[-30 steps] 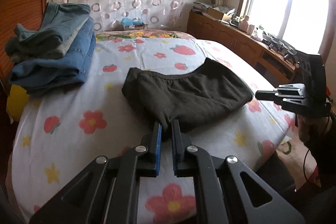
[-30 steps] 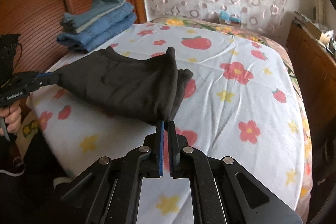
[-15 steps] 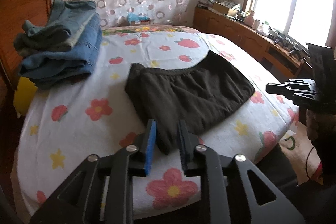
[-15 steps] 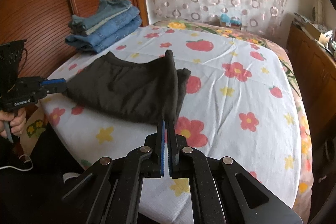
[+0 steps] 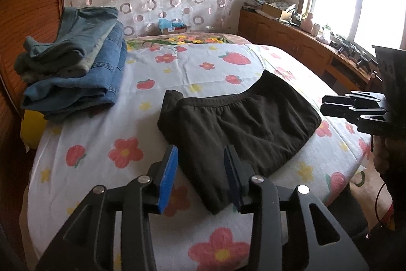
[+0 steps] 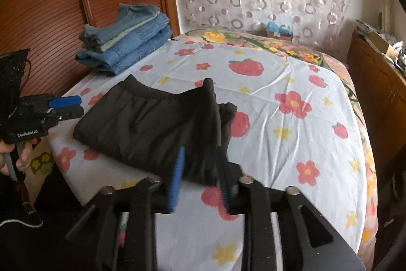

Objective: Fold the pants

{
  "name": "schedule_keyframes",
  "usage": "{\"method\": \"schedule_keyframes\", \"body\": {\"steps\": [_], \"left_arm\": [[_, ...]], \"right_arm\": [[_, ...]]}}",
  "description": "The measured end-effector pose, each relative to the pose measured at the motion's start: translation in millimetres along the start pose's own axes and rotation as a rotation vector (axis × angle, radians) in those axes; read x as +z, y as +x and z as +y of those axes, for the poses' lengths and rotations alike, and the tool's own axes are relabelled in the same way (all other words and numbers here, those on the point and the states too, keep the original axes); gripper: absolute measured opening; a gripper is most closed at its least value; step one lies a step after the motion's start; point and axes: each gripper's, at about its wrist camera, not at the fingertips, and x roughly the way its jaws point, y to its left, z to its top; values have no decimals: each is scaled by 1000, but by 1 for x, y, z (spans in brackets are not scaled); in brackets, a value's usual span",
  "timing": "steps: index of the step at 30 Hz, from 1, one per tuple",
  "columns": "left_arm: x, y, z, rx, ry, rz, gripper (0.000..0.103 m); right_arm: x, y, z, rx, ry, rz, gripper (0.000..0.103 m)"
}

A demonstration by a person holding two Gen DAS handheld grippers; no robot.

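So the bed [image 5: 106,133] takes up most of what I can see, white sheet with red flowers and strawberries all over it. The dark pants [image 5: 243,128] are lying folded flat on the near part of it, waistband facing the headboard end, one corner hanging toward the bed edge. Over by the wooden wall there's a stack of folded jeans [image 5: 76,67], well apart from the pants. My left gripper [image 5: 201,174] is spread wide, blue pads on either side of the near corner of the pants but not pinching anything. My right gripper [image 6: 200,177] is parted too, a bit blurry, sitting over the other near corner of the pants [image 6: 152,128], nothing clamped in it.
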Motion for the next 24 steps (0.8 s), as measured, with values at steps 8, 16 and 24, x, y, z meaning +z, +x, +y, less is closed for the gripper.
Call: {"method": "schedule_keyframes", "body": {"steps": [8, 16, 24], "left_arm": [[17, 20, 3, 1, -5, 9, 45], [25, 35, 5, 16, -1, 33, 45], [36, 50, 24, 20, -34, 81, 45]], "right_arm": [[14, 21, -14, -21, 29, 17, 52], [23, 36, -22, -2, 29, 38, 54], [37, 53, -28, 21, 40, 81, 54]]}}
